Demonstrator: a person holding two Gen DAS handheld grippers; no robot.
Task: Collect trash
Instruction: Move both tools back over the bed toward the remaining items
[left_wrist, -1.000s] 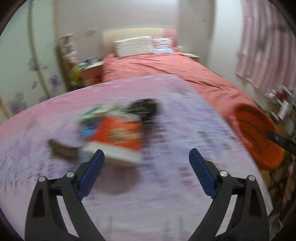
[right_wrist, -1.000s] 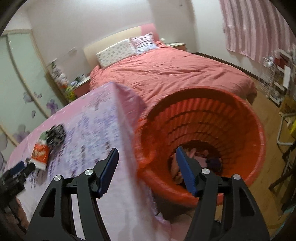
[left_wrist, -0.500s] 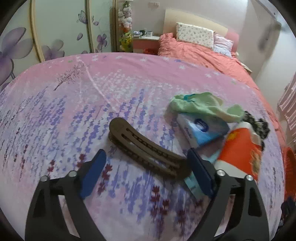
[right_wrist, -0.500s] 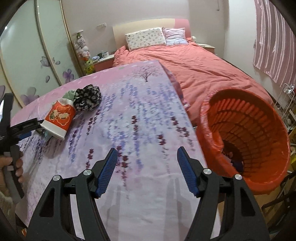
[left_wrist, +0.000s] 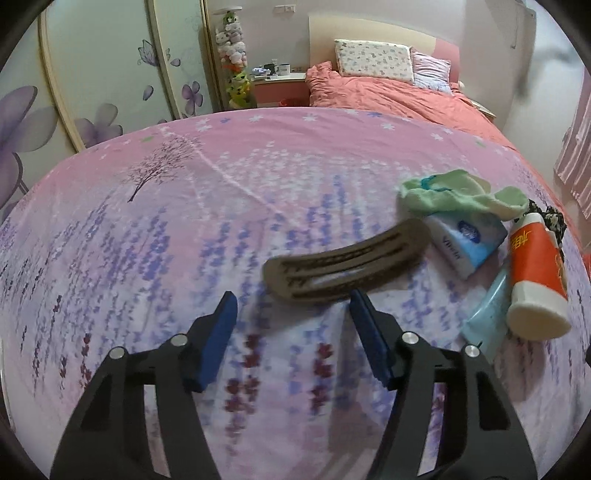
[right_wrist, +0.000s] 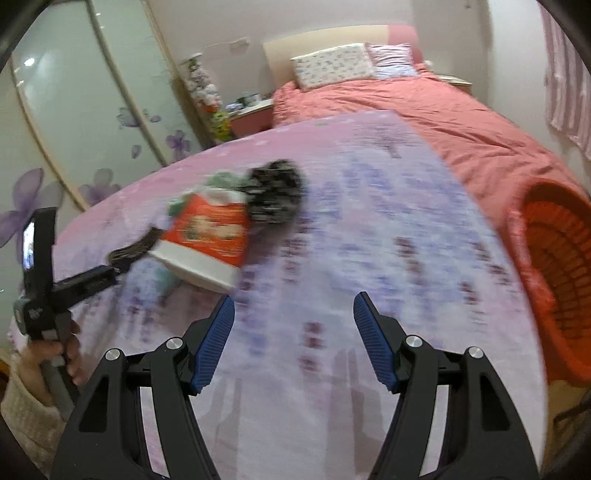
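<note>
Brown and slotted, the curved hair clip (left_wrist: 347, 267) lies flat on the lilac-print desk (left_wrist: 184, 229), just ahead of my left gripper (left_wrist: 291, 321), whose fingers stand wide apart with nothing between them. I judge I am lining up a pick: the next move calls for bringing the fingers down across the clip's narrow width, since its long curve would not fit between them lengthways.

Just to the clip's right sits the rest of the pile: a green sock (left_wrist: 461, 194) draped over a blue tissue pack (left_wrist: 467, 240), an orange-and-white tube (left_wrist: 535, 277) lying on its side, and a pale blue packet (left_wrist: 487, 314) partly under the tube.

My right gripper (right_wrist: 293, 325) hovers over bare cloth, fingers likewise spread and empty. Its view is blurred, yet the tube, a black patterned bundle (right_wrist: 275, 194) and the orange basket (right_wrist: 554, 280) off the desk's right edge show. Everything visible is still to be carried there.
</note>
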